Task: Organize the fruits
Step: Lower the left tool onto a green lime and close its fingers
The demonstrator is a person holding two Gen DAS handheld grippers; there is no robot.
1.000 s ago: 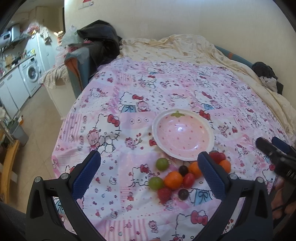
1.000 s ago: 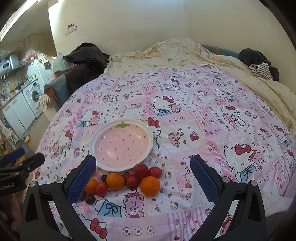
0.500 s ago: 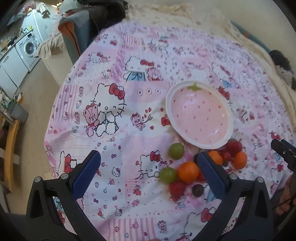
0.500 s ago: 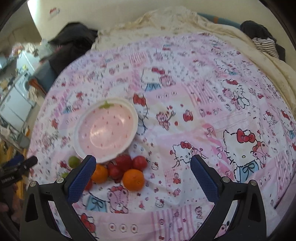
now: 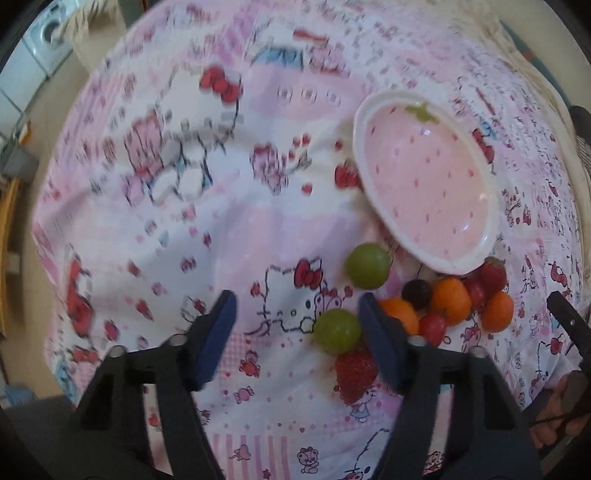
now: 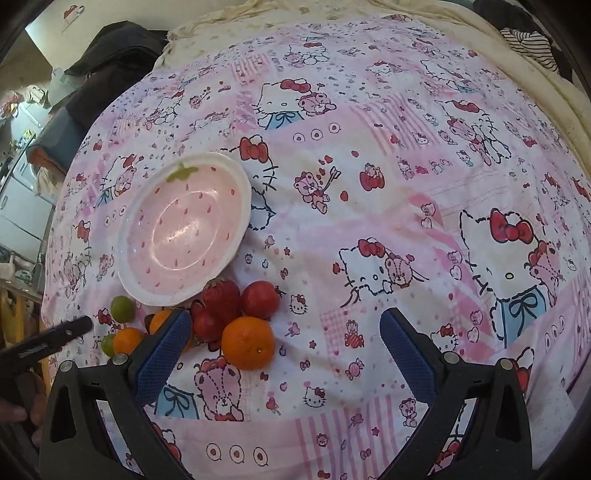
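Note:
A pink strawberry-patterned bowl (image 5: 357, 140) (image 6: 244, 184) sits empty on the cartoon-print bedspread. Loose fruit lies along its near edge: two green grapes (image 5: 367, 265), small oranges (image 5: 450, 299), a strawberry (image 5: 356, 371), a dark grape (image 5: 416, 291) and red tomatoes (image 6: 260, 299). My left gripper (image 5: 297, 321) points steeply down with its jaws closing. The nearer green grape (image 5: 337, 330) lies between them beside the right finger; the left pad is still clear of it. My right gripper (image 6: 284, 332) stands open over the bedspread, a larger orange (image 6: 248, 342) by its left finger.
The bedspread (image 6: 369, 206) covers a bed, with a cream blanket (image 6: 258, 14) and dark clothes (image 6: 110, 48) at the far end. Left of the bed are bare floor and a washing machine (image 5: 51, 33). A person's hand (image 5: 565, 410) holds the right gripper's handle.
Both grippers have dropped closer to the fruit and tipped downward. The left jaws have narrowed from wide open around the nearer green grape. The fruit and bowl have not moved.

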